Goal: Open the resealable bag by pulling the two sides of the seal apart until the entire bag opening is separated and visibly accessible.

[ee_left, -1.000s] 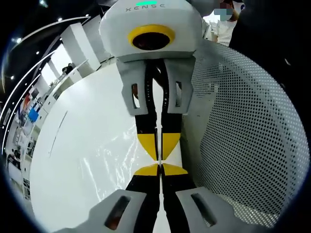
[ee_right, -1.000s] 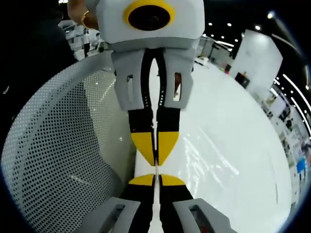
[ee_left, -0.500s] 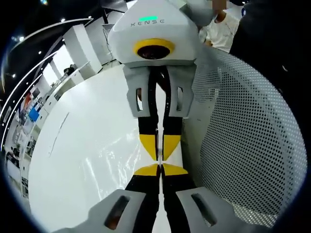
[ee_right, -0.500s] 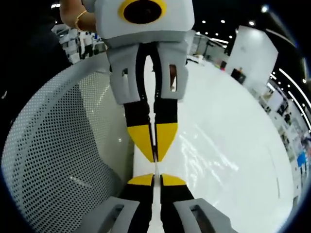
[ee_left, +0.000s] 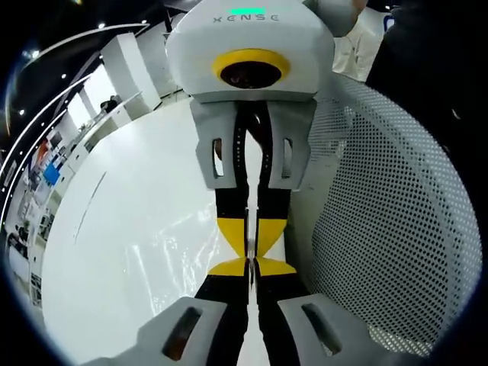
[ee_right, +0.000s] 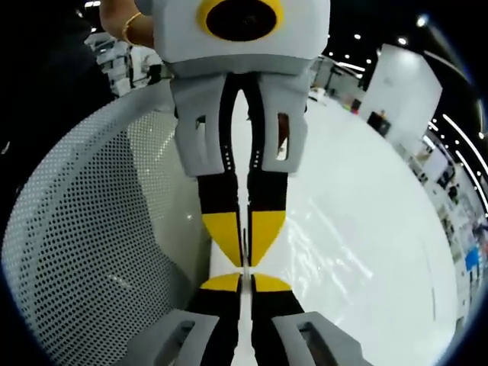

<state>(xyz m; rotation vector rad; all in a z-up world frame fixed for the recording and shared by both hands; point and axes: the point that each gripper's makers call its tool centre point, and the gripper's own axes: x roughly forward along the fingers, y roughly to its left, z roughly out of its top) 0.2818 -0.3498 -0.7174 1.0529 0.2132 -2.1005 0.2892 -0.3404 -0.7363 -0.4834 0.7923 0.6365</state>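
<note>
While both grippers meet tip to tip, each has its jaws pressed together on the thin top edge of the bag: left gripper (ee_left: pixel 249 268) at the bottom of the left gripper view, right gripper (ee_right: pixel 242 276) at the bottom of the right gripper view. Jaw tips are yellow, wedge-shaped, on black fingers with grey housings. Bag (ee_left: pixel 164 255) is clear, glossy, crinkled film, lying flat on the white table (ee_left: pixel 114 229) just beside the jaws. Basket (ee_left: pixel 389 229), white perforated metal with a curved wall, stands touching the table edge on the other side. Opposing gripper's housing reads "XENSE" under a green light. Beyond, a hand (ee_right: pixel 130 23) wearing a gold bangle.
</note>
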